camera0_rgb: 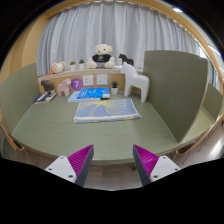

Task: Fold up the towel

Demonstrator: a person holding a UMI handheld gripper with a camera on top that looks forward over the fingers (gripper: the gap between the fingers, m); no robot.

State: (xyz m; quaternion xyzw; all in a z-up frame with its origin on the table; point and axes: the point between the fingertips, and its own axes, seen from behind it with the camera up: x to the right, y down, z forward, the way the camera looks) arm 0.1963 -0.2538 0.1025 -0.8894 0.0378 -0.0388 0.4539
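A light blue-grey towel [106, 110] lies flat on the olive-green table [60, 130], beyond my fingers and a little left of centre. It looks folded into a wide rectangle, with a brighter blue item [90, 95] at its far edge. My gripper [112, 160] is over the near edge of the table, well short of the towel. Its two magenta pads [78, 160] stand wide apart with nothing between them.
A shelf at the back holds a white plush bear [102, 55], small cards and boxes. A white toy chair [135, 82] stands right of the towel. Green partition panels [178, 85] rise on the right and the left [18, 92]. Curtains hang behind.
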